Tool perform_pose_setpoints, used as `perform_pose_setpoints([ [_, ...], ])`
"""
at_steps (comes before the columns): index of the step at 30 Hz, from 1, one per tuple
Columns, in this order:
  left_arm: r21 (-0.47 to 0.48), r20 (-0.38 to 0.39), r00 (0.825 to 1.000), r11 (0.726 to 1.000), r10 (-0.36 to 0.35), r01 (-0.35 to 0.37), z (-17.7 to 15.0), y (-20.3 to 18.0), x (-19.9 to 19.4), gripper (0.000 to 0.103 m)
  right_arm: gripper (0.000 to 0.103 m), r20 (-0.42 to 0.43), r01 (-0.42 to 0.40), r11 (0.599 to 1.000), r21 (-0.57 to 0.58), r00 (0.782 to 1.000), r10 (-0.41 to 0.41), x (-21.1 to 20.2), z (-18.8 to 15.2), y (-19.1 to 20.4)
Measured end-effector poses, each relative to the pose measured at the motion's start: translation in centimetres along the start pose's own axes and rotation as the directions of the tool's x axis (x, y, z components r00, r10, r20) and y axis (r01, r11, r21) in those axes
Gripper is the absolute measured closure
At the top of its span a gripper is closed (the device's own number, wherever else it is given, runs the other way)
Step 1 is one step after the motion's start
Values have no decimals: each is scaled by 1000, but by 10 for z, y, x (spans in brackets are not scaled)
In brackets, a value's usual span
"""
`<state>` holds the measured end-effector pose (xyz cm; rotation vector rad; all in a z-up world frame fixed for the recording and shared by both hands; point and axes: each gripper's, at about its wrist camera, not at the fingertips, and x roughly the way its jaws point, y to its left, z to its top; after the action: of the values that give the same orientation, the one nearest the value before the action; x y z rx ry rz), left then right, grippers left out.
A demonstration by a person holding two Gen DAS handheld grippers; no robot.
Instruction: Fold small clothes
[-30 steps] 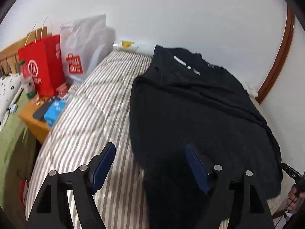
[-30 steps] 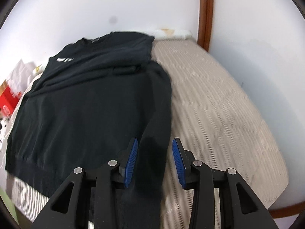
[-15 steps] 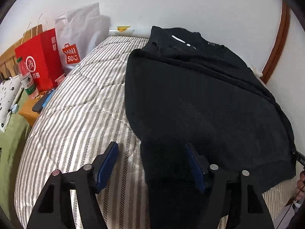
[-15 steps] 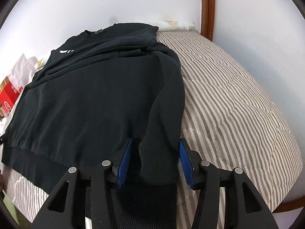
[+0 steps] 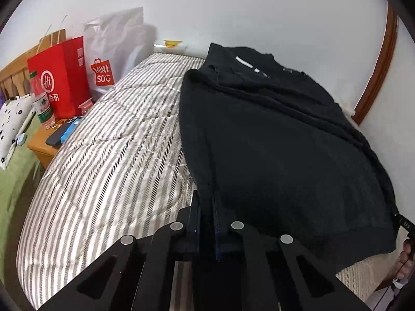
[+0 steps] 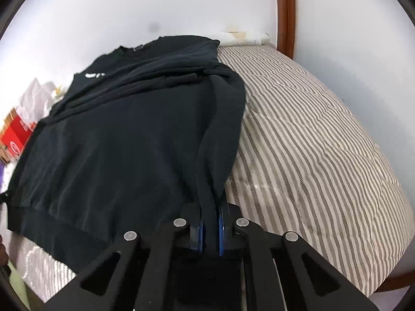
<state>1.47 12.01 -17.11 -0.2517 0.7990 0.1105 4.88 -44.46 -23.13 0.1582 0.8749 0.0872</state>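
Observation:
A black sweatshirt [image 5: 280, 140] lies spread on a striped bed [image 5: 109, 155], its collar toward the far wall and its sleeves folded across the chest. My left gripper [image 5: 206, 207] is shut on the sweatshirt's near left hem corner. In the right wrist view the sweatshirt [image 6: 124, 134] fills the left half of the bed [image 6: 311, 140]. My right gripper [image 6: 210, 215] is shut on the near right hem corner, with black fabric pinched between the blue pads.
A red paper bag [image 5: 59, 77] and a white MINISO bag [image 5: 111, 57] stand at the bed's left edge. A wooden nightstand [image 5: 41, 147] holds a water bottle [image 5: 41, 103] and a phone. White walls and a wooden door frame [image 6: 285, 13] border the bed.
Both grippers were open around the hem corners and have closed on the fabric. Both have moved in closer to the bed's near edge.

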Motion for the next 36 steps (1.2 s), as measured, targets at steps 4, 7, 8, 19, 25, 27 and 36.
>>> perform_pose_setpoints([
  [4,10,33,999,1000,-25,24,-10,-3,-23,96,95,23,-19,1000,9,1000,19,-15,-4,-7],
  [7,17,53,997,999,-49,48,-21,-5,-39,96,95,35,-22,1000,14,999,21,-24,-6,-10],
  [8,19,59,997,998,-58,57,-26,-6,-45,96,95,38,-23,1000,16,999,23,-26,-5,-11],
  [19,4,130,979,988,-155,156,-29,-4,-77,96,95,72,-58,998,17,996,56,-62,-10,-20],
  [25,26,168,973,988,-157,155,-2,-11,-82,96,95,146,-103,995,-5,984,103,-74,21,-1],
  [27,31,186,969,987,-161,158,11,-11,-84,96,95,171,-118,993,-16,978,119,-82,27,3],
  [36,6,232,963,990,-135,138,67,-6,-77,96,95,258,-191,981,31,950,177,-90,85,9],
])
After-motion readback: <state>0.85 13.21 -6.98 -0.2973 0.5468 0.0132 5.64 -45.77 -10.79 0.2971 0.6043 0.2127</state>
